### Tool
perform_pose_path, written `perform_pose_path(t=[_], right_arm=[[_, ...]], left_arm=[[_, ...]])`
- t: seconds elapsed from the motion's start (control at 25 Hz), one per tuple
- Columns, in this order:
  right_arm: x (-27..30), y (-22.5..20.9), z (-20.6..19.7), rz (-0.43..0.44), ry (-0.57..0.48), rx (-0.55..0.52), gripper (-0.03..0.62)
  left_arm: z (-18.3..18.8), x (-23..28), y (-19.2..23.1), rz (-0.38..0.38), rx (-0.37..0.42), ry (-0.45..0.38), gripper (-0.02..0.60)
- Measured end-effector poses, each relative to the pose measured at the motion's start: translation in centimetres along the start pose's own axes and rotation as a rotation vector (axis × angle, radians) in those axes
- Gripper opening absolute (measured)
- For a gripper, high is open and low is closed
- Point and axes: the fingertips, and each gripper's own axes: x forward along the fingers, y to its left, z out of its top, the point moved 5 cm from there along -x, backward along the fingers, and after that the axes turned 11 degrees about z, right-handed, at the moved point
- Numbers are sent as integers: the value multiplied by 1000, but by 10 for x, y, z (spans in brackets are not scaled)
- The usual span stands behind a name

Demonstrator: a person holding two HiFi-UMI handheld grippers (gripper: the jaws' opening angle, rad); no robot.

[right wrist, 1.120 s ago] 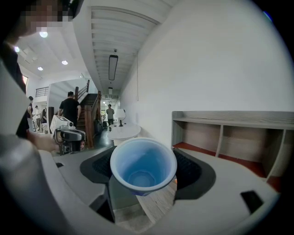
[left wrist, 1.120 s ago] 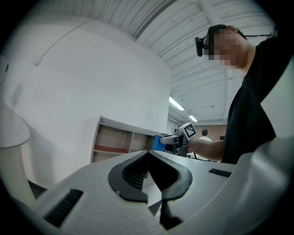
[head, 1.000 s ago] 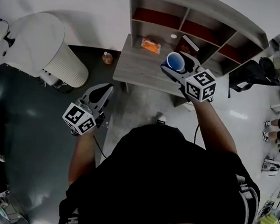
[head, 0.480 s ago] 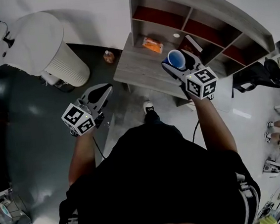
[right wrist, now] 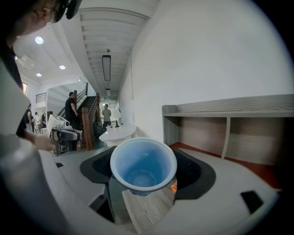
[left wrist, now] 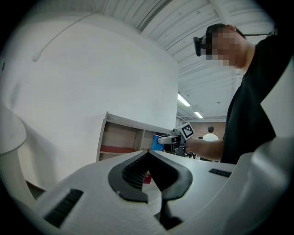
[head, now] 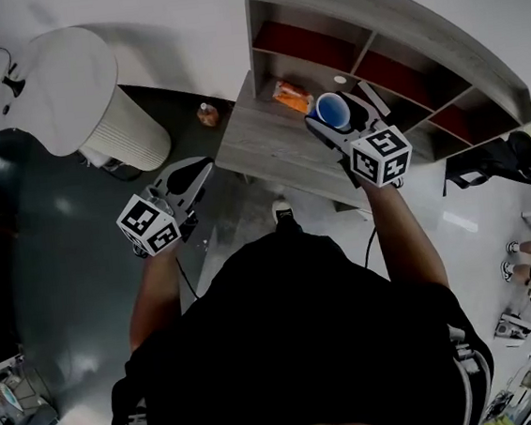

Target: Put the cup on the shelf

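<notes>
Right gripper view: claw [right wrist: 143,167] around cup [right wrist: 143,166]

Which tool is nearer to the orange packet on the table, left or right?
Right. The right tool, holding the blue cup, is over the table just beside the orange packet; the left tool is off the table's edge, over the floor.

No text, label, brand or number could be read anywhere; any print on the orange packet [head: 290,97] was too small.
</notes>
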Motion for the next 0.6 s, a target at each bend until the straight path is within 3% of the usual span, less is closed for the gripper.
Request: perform_pose_path(t=[0.6], right_arm=[[40,-53,-1,7,16,51,383]], left_arm=[[14,56,39,-7,-5,20,17]])
